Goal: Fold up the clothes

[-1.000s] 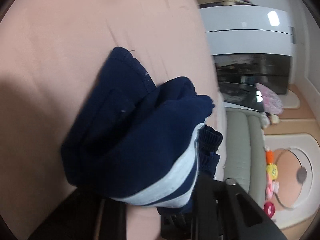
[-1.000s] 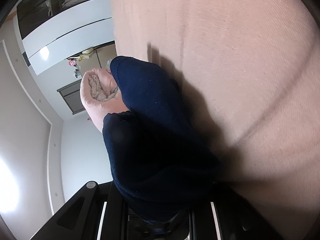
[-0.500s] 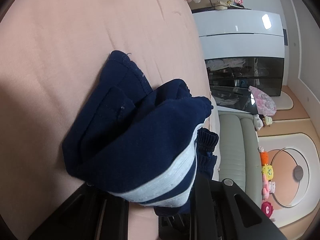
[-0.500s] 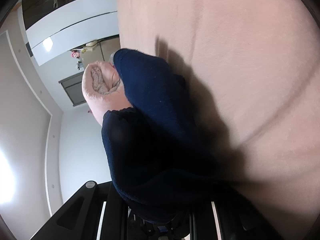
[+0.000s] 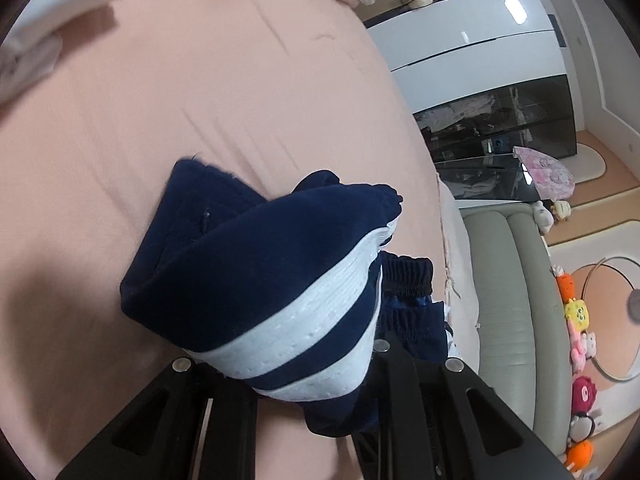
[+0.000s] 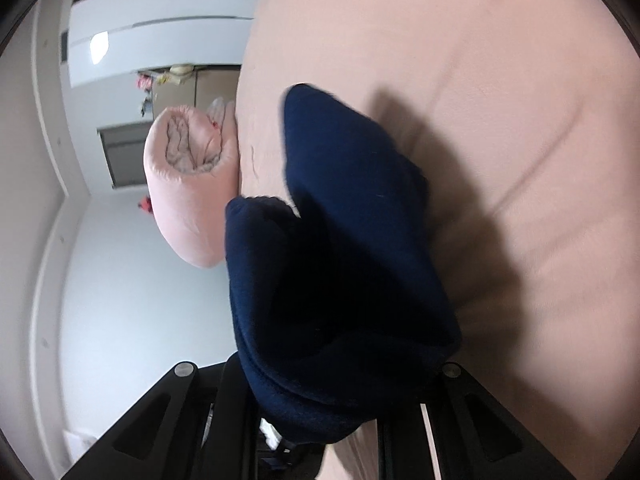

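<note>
The left gripper (image 5: 316, 376) is clamping a bunched navy garment (image 5: 256, 272) with white stripes, its jaws closed on the cloth; the bundle is stretching away from the fingers up and leftward over the pink bed sheet (image 5: 200, 80). The right gripper (image 6: 320, 408) is closing its jaws on the same navy cloth, which is running away from it over the sheet. Beyond, a rolled pink blanket (image 6: 188, 184) is lying at the bed's edge

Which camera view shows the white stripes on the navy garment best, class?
The left wrist view: the white stripes curve across the navy garment bunched in the left gripper. The right wrist view shows only plain navy cloth in the right gripper, with no stripes visible.
</note>
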A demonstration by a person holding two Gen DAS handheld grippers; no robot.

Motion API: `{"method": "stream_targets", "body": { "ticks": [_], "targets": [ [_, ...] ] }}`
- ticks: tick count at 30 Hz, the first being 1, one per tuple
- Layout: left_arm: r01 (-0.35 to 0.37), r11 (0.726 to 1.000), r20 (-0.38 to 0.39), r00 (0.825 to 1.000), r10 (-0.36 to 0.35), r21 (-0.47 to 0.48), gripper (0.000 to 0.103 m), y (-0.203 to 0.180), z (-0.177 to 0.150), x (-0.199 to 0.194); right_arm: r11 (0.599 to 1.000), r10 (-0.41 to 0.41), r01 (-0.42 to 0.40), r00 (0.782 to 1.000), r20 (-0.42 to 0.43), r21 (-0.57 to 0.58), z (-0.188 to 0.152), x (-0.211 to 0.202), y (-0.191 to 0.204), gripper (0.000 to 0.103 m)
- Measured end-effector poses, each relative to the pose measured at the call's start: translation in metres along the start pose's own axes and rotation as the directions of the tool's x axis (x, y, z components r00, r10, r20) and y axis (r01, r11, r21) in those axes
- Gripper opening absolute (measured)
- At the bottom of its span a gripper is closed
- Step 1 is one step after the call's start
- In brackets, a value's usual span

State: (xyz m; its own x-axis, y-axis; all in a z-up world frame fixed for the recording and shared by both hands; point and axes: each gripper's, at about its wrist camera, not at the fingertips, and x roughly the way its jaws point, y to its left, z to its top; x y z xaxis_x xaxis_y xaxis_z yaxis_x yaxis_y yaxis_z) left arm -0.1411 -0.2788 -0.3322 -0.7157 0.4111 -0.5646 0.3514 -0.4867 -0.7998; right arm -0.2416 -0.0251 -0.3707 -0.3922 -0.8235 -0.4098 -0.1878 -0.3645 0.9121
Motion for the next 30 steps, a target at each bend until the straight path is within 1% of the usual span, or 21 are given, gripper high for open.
{"method": "stream_targets", "body": {
  "ticks": [2,5,12,16,21,27,30],
  "targets": [
    [0.009,1.0,0.003,1.0,-0.009,0.01,0.015,-0.006,0.0,-0.008,0.997,-0.03,0.03,1.0,0.002,-0.067,-0.004,-0.007,0.014,0.013],
    [0.025,0.999,0.009,1.0,-0.026,0.032,0.015,-0.014,-0.001,-0.019,0.989,-0.053,0.054,0.999,0.012,-0.139,-0.012,-0.018,0.031,0.013],
    [0.076,0.995,0.042,0.996,-0.079,0.058,0.015,-0.034,0.0,-0.05,0.972,-0.054,0.06,0.998,0.028,-0.229,-0.033,-0.045,0.063,0.013],
    [0.086,0.99,0.061,0.994,-0.093,0.111,0.015,-0.052,0.001,-0.067,0.958,-0.04,0.049,0.999,0.035,-0.282,-0.045,-0.061,0.085,0.013],
    [0.102,0.981,0.079,0.99,-0.116,0.163,0.015,-0.066,0.002,-0.093,0.943,-0.015,0.027,0.999,0.038,-0.333,-0.064,-0.075,0.11,0.013],
    [0.12,0.973,0.111,0.983,-0.144,0.198,0.015,-0.083,0.012,-0.107,0.932,0.018,-0.003,0.999,0.038,-0.364,-0.085,-0.088,0.131,0.013],
    [0.137,0.97,0.12,0.979,-0.163,0.203,0.015,-0.083,0.012,-0.114,0.922,0.025,-0.005,0.999,0.048,-0.387,-0.095,-0.095,0.141,0.013]
  ]
}}
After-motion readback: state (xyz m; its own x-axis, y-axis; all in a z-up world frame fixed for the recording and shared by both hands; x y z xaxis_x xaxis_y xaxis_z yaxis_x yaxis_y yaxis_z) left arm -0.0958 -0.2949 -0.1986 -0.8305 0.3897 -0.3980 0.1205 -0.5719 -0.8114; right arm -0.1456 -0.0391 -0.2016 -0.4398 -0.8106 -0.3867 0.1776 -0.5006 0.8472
